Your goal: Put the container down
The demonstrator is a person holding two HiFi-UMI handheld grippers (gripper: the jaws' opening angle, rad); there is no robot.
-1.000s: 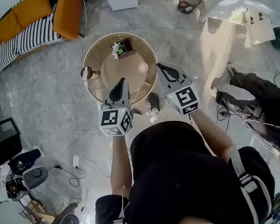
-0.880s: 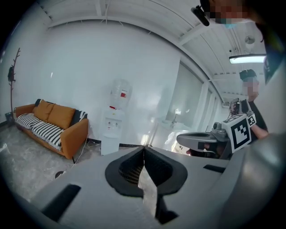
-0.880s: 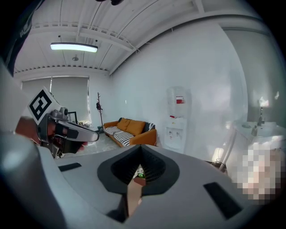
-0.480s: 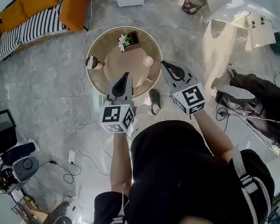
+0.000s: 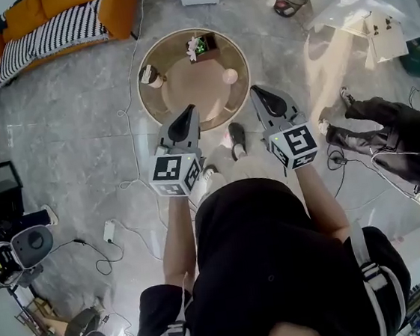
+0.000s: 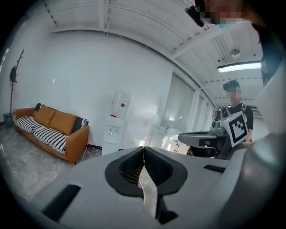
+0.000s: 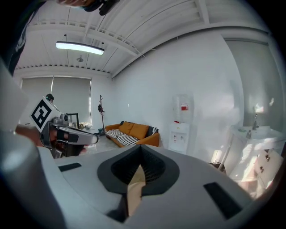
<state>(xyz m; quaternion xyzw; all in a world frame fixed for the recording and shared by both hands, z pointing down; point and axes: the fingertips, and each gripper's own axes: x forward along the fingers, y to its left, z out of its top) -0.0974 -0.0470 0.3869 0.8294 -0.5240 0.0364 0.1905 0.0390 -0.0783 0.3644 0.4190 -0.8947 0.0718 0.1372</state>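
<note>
**A:** What is the largest thing in view?
**B:** A round tan wooden table [image 5: 186, 91], far ahead.
**A:** And the grippers?
**B:** The left gripper [image 5: 187, 113] and right gripper [image 5: 259, 94] hover at its near rim. Both jaws are closed and empty.
**A:** Why empty?
**B:** The small pale round container [image 5: 230, 76] seems already set down, on the table's right side.

- A black short-sleeved T-shirt [image 5: 258, 263] covers the torso.
- Grey webbing shoulder straps [image 5: 369, 273] with pale buckles cross both shoulders.
- The grey, wedge-shaped plastic left gripper [image 5: 186, 112] tapers to a black nose. At its near end sits a white marker cube [image 5: 174, 176] printed with black squares.
- The right gripper [image 5: 258, 90] has the same grey shell and black nose. Its own white cube [image 5: 293, 147] carries a different black pattern.
- The black ribbed fingers [image 6: 129, 167] sit in a dark, teardrop-shaped recess of the shell.
</note>
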